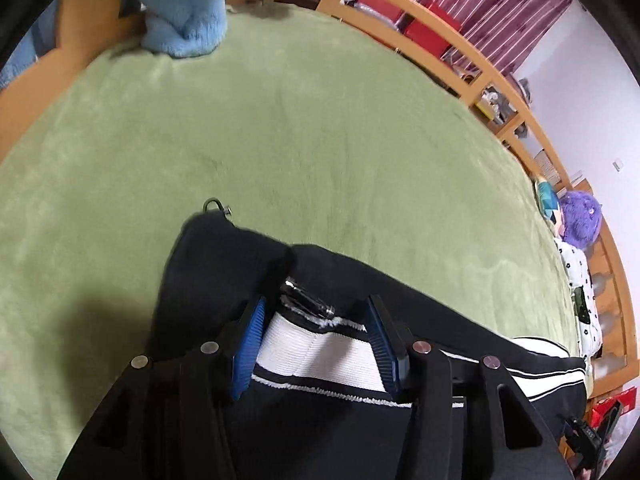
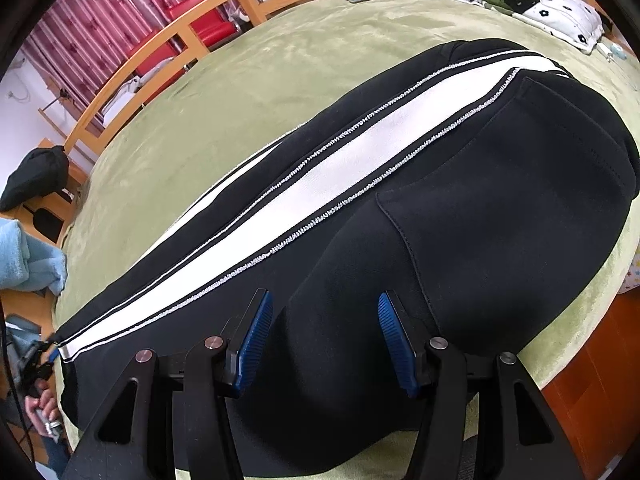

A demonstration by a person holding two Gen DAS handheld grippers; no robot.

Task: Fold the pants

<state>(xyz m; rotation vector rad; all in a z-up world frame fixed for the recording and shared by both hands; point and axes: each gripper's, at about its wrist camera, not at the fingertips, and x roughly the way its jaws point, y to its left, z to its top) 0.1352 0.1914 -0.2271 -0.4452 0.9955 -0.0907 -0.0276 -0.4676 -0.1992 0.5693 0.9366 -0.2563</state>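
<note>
- The left gripper [image 1: 316, 344] hangs over one end of the pants [image 1: 248, 272], its blue pads partly apart. The white stripe [image 1: 316, 354] and a metal zip pull [image 1: 308, 300] show between them, but no pad presses on cloth, so I judge this end has been let go where it should lie.
- The right gripper [image 2: 326, 344] hovers over the wider dark part of the pants [image 2: 500, 208], near the bed's front edge. Its jaws stand partly apart around a rise of black cloth (no squeeze shows), probably placed to steady or take the next fold.
- One pair of pants lies lengthwise on the green bed cover [image 1: 320, 140], running along the front edge, one white stripe [image 2: 340, 168] along the upper leg. It looks already doubled leg on leg, so a crosswise fold likely remains.
- Farther off: one blue plush blanket [image 1: 184, 8] at the far corner, two pillows [image 2: 516, 0] at the head end, one wooden bed rail [image 1: 460, 56] along the far edge, pink curtains [image 2: 120, 8] beyond.
</note>
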